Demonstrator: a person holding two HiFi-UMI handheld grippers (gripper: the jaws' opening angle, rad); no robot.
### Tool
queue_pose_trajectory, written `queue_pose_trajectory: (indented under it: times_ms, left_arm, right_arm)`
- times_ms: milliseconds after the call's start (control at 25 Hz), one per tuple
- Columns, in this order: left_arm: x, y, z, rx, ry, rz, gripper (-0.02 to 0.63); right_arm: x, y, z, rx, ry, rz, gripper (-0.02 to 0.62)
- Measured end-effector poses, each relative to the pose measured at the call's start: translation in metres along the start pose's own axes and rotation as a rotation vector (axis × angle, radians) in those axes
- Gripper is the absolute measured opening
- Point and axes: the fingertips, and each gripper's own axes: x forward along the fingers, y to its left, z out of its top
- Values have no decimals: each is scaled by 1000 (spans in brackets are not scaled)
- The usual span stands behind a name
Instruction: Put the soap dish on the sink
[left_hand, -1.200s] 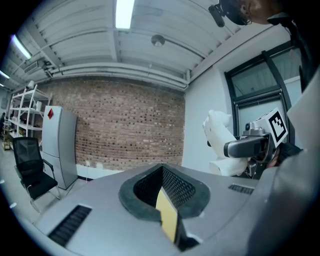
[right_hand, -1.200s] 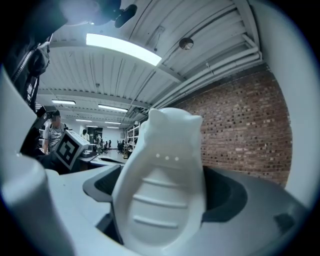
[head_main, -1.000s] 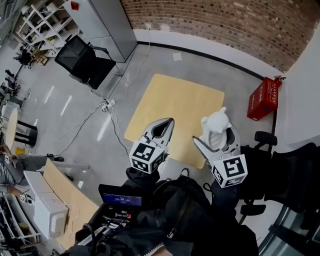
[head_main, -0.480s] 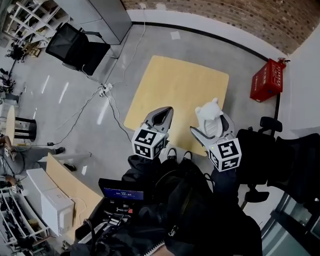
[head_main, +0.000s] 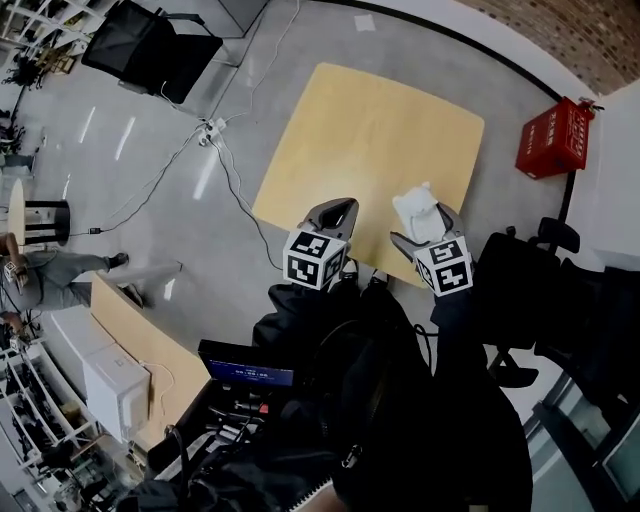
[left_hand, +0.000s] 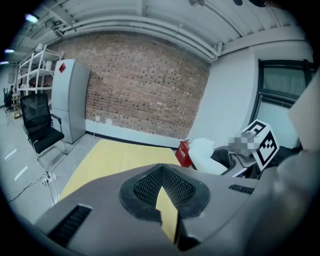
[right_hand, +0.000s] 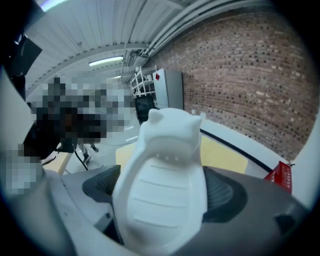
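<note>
- Bright, even indoor light from a ceiling lamp; pale glare streaks on the grey floor.
- Only soft, faint shadows.
- Strong fisheye bend and dark rounded corners in both gripper views.
- Close-up soap dish blurred and slightly washed out.

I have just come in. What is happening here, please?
A person stands with a gripper in each hand. The right gripper is shut on a white soap dish, which sticks out from between its jaws. The left gripper is shut and holds nothing. Both hang over the near edge of a yellow mat on the floor. No sink shows in any view, so the dish is not yet placed.
</note>
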Motion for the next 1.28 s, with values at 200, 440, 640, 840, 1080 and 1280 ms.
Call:
queue_pose_trajectory:
  times_ms: [200, 440, 640, 840, 1080, 1280]
  left_arm:
    - [-1, 16, -26, -42, 45, 21, 2]
    - [-4, 34, -46, -71, 70, 49, 2]
    - [-14, 41, -55, -81, 85, 63, 2]
    - [-14, 42, -60, -85, 93, 60, 2]
    - [-18, 43, -64, -92, 97, 54, 2]
    - [-22, 46, -72, -99, 109, 64, 2]
  right_arm:
    - [54, 0, -50, -76, 173, 54, 515]
    - [100, -3, -86, -181, 324, 94, 515]
    - [120, 1, -109, -263, 419, 107, 515]
    - [136, 1, -130, -307, 498, 124, 515]
    - [148, 1, -151, -350, 599, 149, 515]
    - [154, 3, -167, -400, 647, 153, 515]
